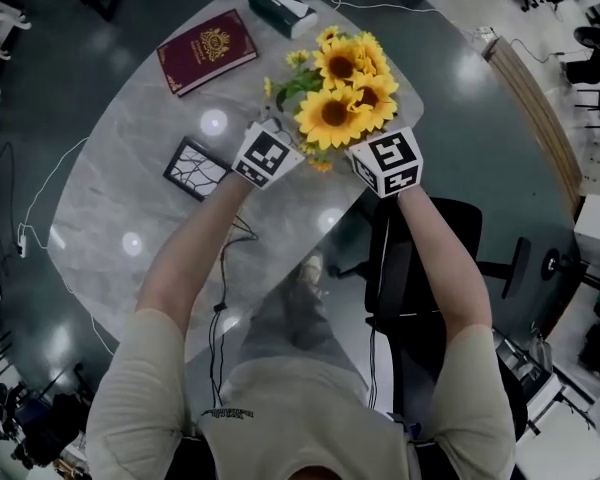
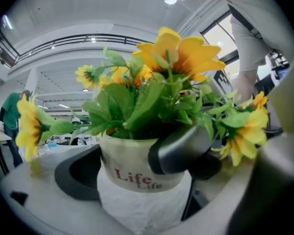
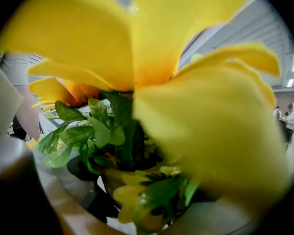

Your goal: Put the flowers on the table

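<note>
A bunch of yellow sunflowers (image 1: pixel 342 86) stands in a cream pot printed "Life" (image 2: pixel 130 168), over the right part of the grey marble table (image 1: pixel 120 218). In the head view the blooms hide the pot, and I cannot tell whether it rests on the table. My left gripper (image 1: pixel 267 155) comes at it from the left. In the left gripper view its jaws (image 2: pixel 137 180) close round the pot, a dark pad (image 2: pixel 179 153) pressed on its front. My right gripper (image 1: pixel 385 161) holds the pot (image 3: pixel 110 180) from the right. Big petals (image 3: pixel 196 131) hide most of its jaws.
A dark red book (image 1: pixel 207 50) and a black box (image 1: pixel 280 8) lie at the far side of the table. A black-framed square (image 1: pixel 195 168) sits left of my left gripper. An office chair (image 1: pixel 420 258) stands beside the near right edge. A cable (image 1: pixel 40 193) hangs off the left side.
</note>
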{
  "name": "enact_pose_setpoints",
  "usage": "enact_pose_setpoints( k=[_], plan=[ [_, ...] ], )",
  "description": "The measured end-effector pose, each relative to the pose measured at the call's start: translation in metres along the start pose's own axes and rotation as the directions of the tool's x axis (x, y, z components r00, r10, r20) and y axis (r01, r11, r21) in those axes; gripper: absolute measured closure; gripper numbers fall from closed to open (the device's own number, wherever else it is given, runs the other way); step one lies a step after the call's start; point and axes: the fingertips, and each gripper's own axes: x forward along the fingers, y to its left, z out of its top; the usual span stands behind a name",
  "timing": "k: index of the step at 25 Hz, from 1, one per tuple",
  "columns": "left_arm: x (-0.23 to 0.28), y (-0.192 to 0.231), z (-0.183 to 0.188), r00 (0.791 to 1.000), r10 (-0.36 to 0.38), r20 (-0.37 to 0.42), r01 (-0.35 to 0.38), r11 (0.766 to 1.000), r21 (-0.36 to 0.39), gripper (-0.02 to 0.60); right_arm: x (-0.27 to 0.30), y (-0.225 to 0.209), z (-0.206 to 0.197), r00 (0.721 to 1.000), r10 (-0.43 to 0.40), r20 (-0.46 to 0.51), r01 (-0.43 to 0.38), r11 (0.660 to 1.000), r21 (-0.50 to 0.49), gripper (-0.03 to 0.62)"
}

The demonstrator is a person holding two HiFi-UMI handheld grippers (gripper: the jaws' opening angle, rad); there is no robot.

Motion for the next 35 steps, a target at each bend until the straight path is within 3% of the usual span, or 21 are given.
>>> enact_pose_setpoints(
  k=[12, 22, 25, 32, 35],
  plan=[
    [0.032, 0.024, -0.084, 0.995, -0.018, -0.101, 0.02, 1.0, 0.017, 0.075, 0.052, -0.028, -0.07, 0.999, -0.005, -0.048, 0.007, 0.999, 0.037, 0.074],
    [0.044, 0.029, -0.118, 0.98, -0.023, -0.197, 0.031, 0.999, 0.035, 0.072, 0.068, -0.038, -0.098, 0.998, -0.003, -0.061, 0.006, 0.998, 0.057, 0.074],
    [0.048, 0.032, -0.128, 0.963, -0.038, -0.267, 0.052, 0.997, 0.048, 0.071, 0.073, -0.042, -0.104, 0.997, -0.01, -0.076, 0.016, 0.997, 0.072, 0.075],
    [0.051, 0.033, -0.158, 0.892, -0.044, -0.45, 0.094, 0.992, 0.089, 0.071, 0.08, -0.048, -0.12, 0.993, -0.043, -0.109, 0.052, 0.996, 0.076, 0.075],
    [0.051, 0.034, -0.16, 0.886, -0.045, -0.462, 0.094, 0.992, 0.084, 0.071, 0.081, -0.049, -0.12, 0.994, -0.051, -0.093, 0.059, 0.995, 0.086, 0.075]
  ],
)
